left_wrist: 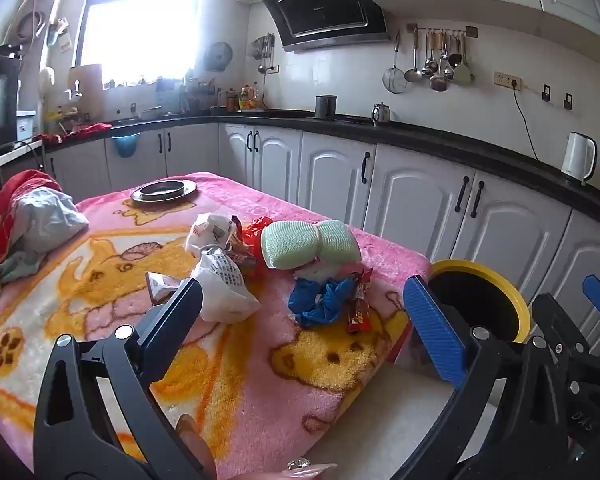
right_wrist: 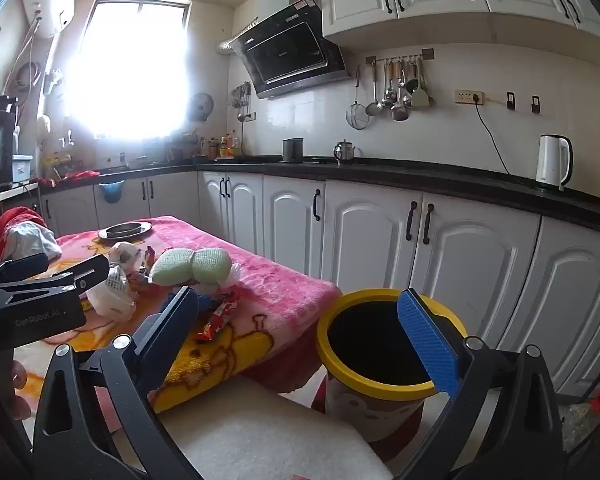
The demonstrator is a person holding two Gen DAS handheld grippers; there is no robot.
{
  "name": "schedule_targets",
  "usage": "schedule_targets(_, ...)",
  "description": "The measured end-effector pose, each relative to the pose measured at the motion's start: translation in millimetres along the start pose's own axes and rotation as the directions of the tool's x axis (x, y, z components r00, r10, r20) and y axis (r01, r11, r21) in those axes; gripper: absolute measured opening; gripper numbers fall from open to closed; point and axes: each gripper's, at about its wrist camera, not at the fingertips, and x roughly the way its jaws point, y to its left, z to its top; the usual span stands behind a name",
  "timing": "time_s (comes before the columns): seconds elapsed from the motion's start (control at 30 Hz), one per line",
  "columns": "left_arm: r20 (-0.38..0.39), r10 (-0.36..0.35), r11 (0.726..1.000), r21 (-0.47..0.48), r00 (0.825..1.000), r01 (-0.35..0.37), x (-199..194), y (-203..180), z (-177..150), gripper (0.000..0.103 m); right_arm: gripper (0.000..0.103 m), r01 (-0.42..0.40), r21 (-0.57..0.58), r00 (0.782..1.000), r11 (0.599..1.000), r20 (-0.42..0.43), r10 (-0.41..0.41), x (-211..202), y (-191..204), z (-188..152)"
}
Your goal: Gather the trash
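Pink fleece, printed with yellow cartoon bears, is covering the table, and the trash is lying in a loose heap on its far half. A crumpled white plastic bag is sitting nearest the left gripper, with a second white wrapper just behind it and a scrap of red plastic beside that. A pale green knitted sponge, pinched in the middle into two lobes, is resting at the back of the heap. In front of it a blue crumpled bag is lying against a red snack wrapper near the table's right edge.

Both grippers are hanging above the near side of the table with nothing between their fingers. The left gripper's jaws are standing wide apart, tilted down toward the heap. The right gripper is spread just as wide — its blue pad is showing in front of the bin's mouth.

That bin is standing on the floor just beside the table's right corner, upright, with a yellow rim and a dark inside; whether anything is lying in it cannot be told.

Farther back on the table a dark round dish is sitting alone, and a bundle of red and grey cloth is piled at the left edge. White cabinets — topped by a black counter — are running along the wall, with a white kettle standing on the right.
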Motion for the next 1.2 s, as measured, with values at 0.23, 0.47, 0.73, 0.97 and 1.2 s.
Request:
schedule_targets(0.23,0.0,0.003,1.0,0.005,1.0,-0.003,-1,0,0,0.092,0.097,0.003,0.026,1.0,1.0,-0.005,-0.003,-4,-5,0)
schedule_targets(0.47,0.003,0.001,1.0,0.008,1.0,-0.001,-3,-4,3,0.092,0.097,0.01,0.025,1.0,1.0,-0.021,-0.009,6,-4,-2)
schedule_targets(0.73,0.006,0.001,1.0,0.008,1.0,-0.001,-3,-4,3,0.092,0.097,0.021,0.026,1.0,0.999,-0.017,-0.02,4,-9,0)
schedule_targets(0.97,0.006,0.003,1.0,0.007,1.0,-0.003,-5,0,6,0.092,0.097,0.029,0.023,0.999,0.999,-0.016,-0.029,2,-8,1)
schedule_targets(1.2,0.008,0.005,1.0,0.006,1.0,-0.005,-5,0,6,0.093,0.097,0.038,0.027,0.999,0.999,-0.022,-0.038,2,-12,3)
